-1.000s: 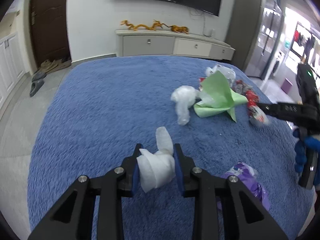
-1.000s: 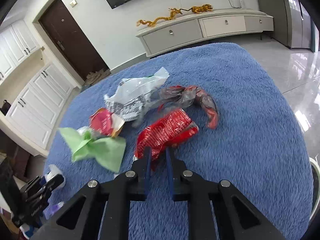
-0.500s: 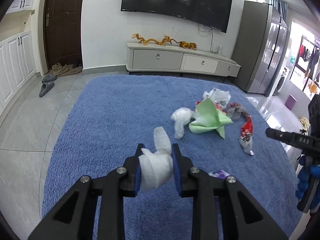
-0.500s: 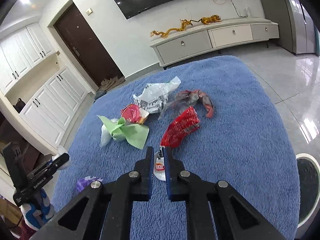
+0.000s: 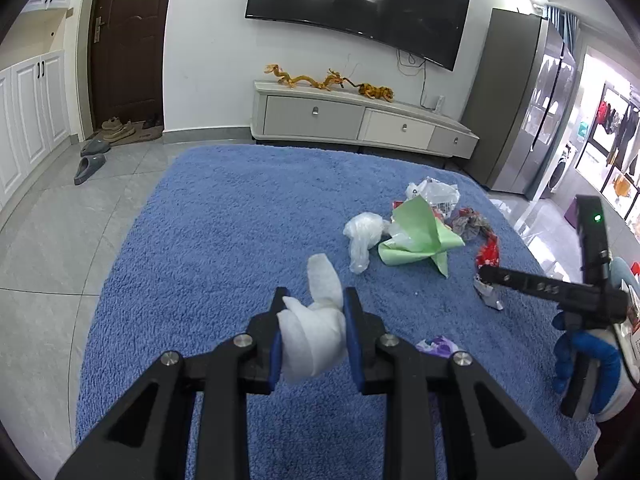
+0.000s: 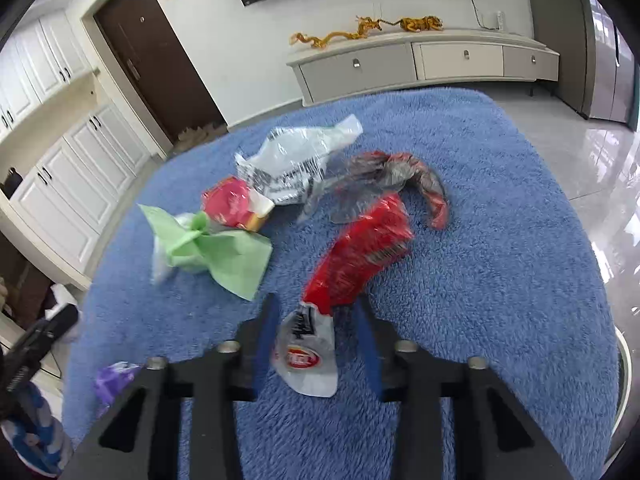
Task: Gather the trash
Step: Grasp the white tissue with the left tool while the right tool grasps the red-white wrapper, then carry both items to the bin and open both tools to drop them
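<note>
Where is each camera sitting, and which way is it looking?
Left wrist: sits on the left gripper, looking along its fingers across the blue rug toward the TV wall; the gripper squeezes a white tissue wad, and the right gripper reaches in at right.
Right wrist: sits on the right gripper, looking down at the rug; its jaws stand open around a red snack wrapper.
Both show the green paper and the cabinet.
</note>
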A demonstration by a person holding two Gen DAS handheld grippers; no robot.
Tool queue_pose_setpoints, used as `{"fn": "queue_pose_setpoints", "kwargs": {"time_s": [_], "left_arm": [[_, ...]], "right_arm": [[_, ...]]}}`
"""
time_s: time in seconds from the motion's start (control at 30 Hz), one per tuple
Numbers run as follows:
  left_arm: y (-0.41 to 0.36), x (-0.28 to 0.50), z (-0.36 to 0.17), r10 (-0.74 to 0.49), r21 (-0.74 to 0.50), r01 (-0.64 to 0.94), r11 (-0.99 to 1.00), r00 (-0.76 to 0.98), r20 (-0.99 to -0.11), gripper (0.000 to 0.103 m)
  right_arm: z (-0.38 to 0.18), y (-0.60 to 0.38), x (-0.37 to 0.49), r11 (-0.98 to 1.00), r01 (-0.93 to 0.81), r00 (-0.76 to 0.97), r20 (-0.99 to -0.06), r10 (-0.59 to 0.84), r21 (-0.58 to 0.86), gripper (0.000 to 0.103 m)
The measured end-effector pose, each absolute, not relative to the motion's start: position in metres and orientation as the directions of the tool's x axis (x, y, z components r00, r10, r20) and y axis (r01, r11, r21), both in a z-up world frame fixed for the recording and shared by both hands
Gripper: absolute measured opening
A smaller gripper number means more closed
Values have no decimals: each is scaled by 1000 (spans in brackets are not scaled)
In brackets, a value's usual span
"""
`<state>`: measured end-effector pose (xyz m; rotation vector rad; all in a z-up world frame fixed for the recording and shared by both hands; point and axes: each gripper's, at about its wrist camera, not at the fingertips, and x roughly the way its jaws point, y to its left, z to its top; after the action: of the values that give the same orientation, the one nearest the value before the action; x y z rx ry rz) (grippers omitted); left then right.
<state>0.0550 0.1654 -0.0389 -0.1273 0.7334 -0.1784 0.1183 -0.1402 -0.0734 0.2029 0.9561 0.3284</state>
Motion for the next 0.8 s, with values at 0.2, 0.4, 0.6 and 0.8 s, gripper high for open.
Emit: {"fn": "queue_pose_setpoints", "kwargs": {"time_s": [0.2,0.4,0.6,0.8], "left_arm": [[150,56,-35,-234,-191,143,971,725,-647,25],[113,56,-18,-295,-196,220,956,718,-630,25],[40,61,-9,-384,-174,360,917,671,-634,25],[-57,69,-18,-467,-161,504,849,571,-675,25]], "right_arm": [[-64,-148,99,911,-248,555,-722,413,330,20],[-37,-181,66,896,-253,618,-652,439,365,20],[-24,-239,35,909,-162,680,-623,385,384,20],[-37,-313,14,924,22,702,-664,258,382,20]]}}
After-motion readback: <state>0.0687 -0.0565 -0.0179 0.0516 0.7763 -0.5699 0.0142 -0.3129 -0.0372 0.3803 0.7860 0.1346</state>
